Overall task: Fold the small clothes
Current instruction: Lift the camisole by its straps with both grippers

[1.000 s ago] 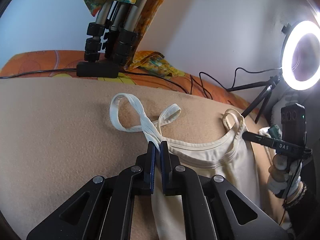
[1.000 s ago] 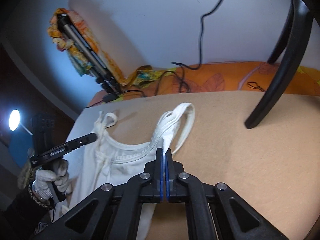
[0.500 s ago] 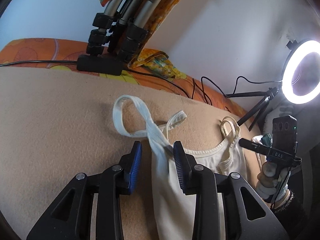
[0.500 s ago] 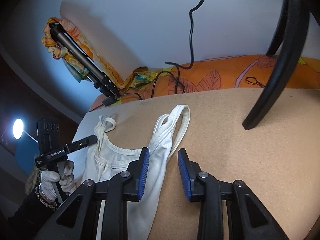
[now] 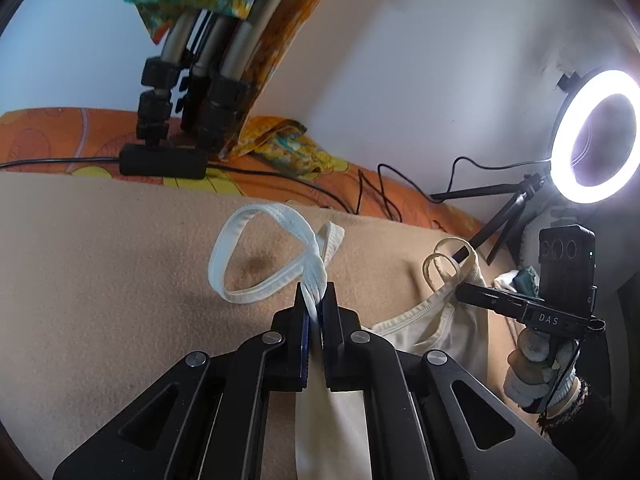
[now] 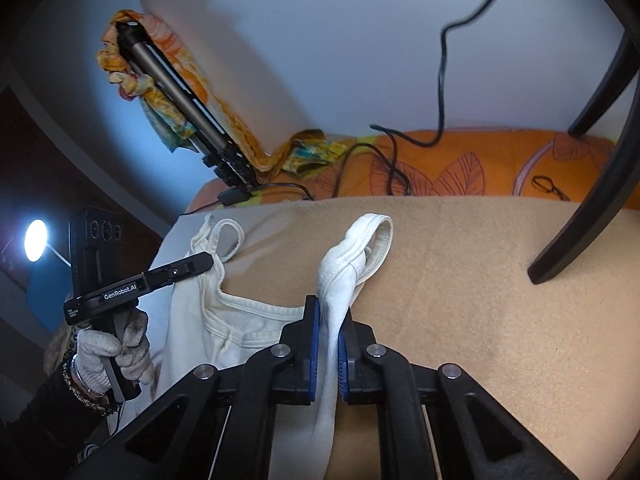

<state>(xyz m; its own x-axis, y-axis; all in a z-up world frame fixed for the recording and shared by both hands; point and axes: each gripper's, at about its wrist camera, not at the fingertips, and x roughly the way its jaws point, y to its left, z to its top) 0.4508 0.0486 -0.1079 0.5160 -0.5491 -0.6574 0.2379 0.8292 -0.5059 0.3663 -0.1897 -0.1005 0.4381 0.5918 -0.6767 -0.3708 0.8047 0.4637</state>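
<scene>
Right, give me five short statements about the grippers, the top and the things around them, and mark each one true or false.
1. The left gripper is clamped on a shoulder strap of the cream tank top. True.
2. The right gripper hangs open with nothing between its pads. False: it is shut on bunched fabric at the top's other strap.
3. The ring light is switched on. True.
4. The top lies on bare wood. False: it lies on a tan blanket.
5. The folded tripod has a patterned cloth draped over it. True.
</scene>
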